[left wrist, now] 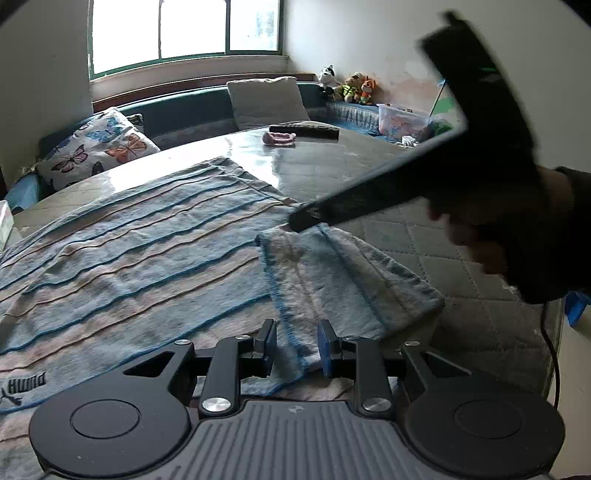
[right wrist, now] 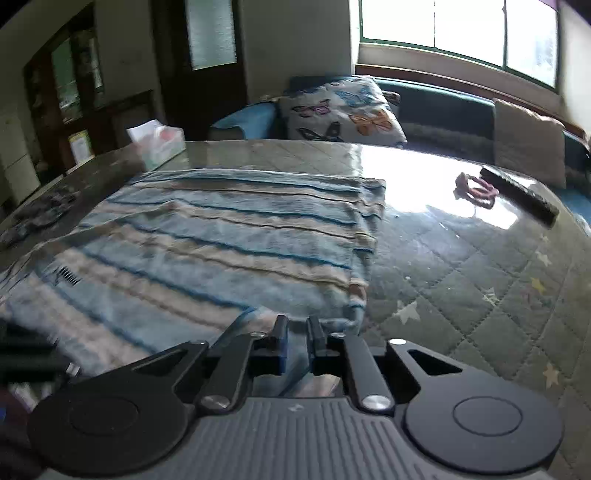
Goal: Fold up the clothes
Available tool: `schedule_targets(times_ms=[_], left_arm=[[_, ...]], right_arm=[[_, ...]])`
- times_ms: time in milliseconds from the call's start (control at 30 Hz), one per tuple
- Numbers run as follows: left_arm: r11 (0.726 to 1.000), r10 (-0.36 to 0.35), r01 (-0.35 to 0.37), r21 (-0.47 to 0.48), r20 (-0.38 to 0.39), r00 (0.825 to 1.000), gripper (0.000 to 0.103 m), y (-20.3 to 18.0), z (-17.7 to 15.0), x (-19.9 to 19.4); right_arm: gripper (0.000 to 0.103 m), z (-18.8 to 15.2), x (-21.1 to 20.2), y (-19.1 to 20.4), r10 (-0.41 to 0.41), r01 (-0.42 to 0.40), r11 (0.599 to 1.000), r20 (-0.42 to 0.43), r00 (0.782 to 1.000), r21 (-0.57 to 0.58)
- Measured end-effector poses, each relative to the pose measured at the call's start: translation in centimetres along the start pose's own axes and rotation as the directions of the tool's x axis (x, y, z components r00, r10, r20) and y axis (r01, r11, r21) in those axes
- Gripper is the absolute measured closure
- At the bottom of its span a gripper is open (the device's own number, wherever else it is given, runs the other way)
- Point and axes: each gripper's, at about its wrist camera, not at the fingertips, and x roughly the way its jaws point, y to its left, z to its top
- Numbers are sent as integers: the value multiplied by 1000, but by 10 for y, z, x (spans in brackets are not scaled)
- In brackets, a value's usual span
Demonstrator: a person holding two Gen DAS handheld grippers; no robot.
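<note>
Left wrist view. Nearest, at bottom centre: left gripper, jaws moderately apart, blue pads either side of a stitched hem, not pressing it. Under and ahead: striped shirt in blue, tan and white, spread flat across the left and centre of the frame, printed logo at lower left. Right of centre: sleeve folded over onto the shirt, cuff toward mid-frame. At right, reaching in from the upper right: right gripper, dark and blurred, tip just at the cuff; jaw gap unclear from this side. Behind it, a hand in a dark cuff. Beneath everything: quilted table under a glossy cover. Far centre: dark bar with a pink item touching it. Upper left: butterfly pillow. Top: bright window.

Right wrist view, somewhat blurred. Nearest, at bottom centre: right gripper, jaws narrow, a slim gap between them, nothing clearly pinched. Just ahead and leftward: shirt filling the left and centre, right edge folded in straight. Right half: bare table with star print. Upper left: tissue box at the far table edge. Upper centre: pillow. Upper right: pink item beside the dark bar.
</note>
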Motion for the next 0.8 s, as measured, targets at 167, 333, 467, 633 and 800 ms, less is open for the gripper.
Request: schedule_targets(times_ms=[167,333,467,633,800], left_arm=[[999,45,-45,-31,13,999,77,11,-5,-14],[989,126,-123,-78,31,992,76,29,-16,-40],[970,212,-206,-131,33,977,76,48,-28,-62],[921,333,-319,-222,23,943,76,75,-50,-97],[847,450,-433,-308,-19,893,76,106,-79,-132]], right_arm=[[90,-20,-23,11,26,-27,999,-19,999,-29],[81,-45,-39,27,27,-30,997,-42,999,-65],[81,-52,-50,42,10,-12,993,-13,1000,-120],[80,-53,-44,55,19,-21,990,-17,1000,-140],[79,-47,-47,67,27,-31,983,-28,999,-182]])
